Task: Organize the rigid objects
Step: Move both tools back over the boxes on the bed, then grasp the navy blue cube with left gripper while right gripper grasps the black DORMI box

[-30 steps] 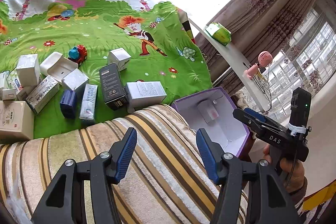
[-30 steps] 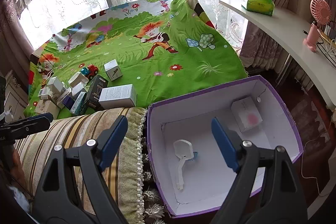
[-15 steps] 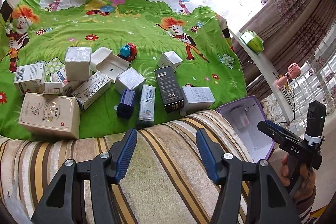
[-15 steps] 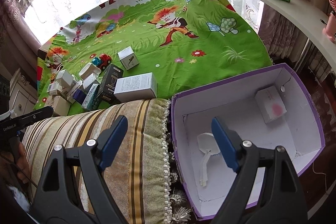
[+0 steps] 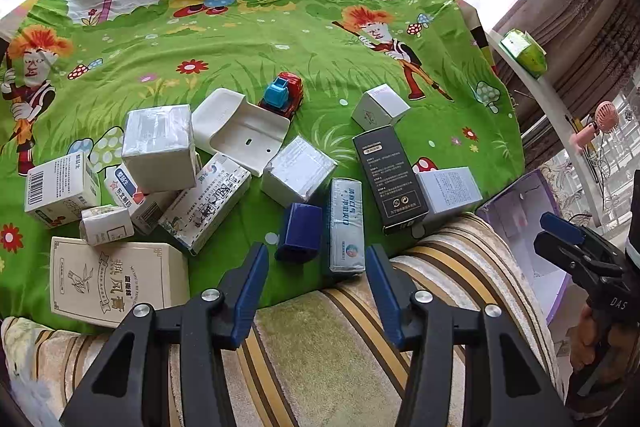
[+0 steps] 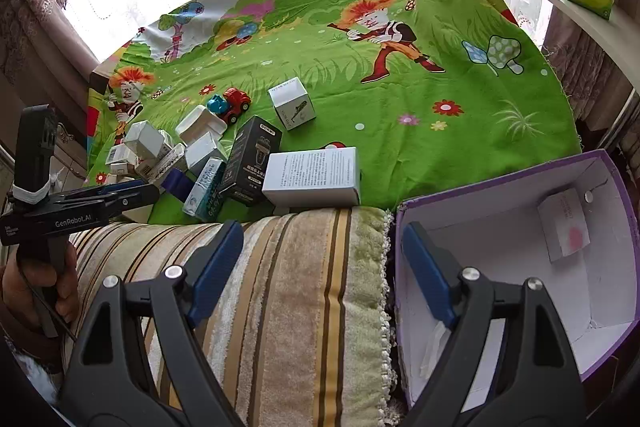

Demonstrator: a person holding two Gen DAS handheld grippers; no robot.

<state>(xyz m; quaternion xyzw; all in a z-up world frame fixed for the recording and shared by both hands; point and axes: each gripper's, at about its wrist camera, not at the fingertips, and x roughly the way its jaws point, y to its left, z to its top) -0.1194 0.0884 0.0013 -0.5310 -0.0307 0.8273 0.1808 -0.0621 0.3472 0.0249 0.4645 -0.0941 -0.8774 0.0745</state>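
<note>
Boxes lie scattered on the green cartoon sheet (image 5: 320,39), bunched toward its near edge where a striped cushion (image 5: 340,347) begins. Left gripper (image 5: 316,291) hangs over that edge, jaws closing with nothing between them; just beyond its tips lie a small dark blue box (image 5: 300,237) and, touching it on the right, a long pale blue box (image 5: 347,227). A black box (image 5: 390,179) lies next to that, and a grey-white box (image 5: 448,189) leans against the black one's right side. Further back: a white plastic holder (image 5: 240,131) with a red and blue toy truck (image 5: 282,95) behind it, a white cube box (image 5: 380,105) set apart, and a cream flat box (image 5: 116,281) nearest on the left among several white cartons.

Right gripper (image 6: 320,271) is spread wide and empty, straddling the cushion's fringe and the wall of an open purple box (image 6: 616,187). Inside that box, a small white carton with a pink spot (image 6: 566,229) lies toward the far corner, and a white plastic piece (image 6: 432,347) shows partly behind the right finger. A hand (image 6: 36,291) grips the left tool's handle.
</note>
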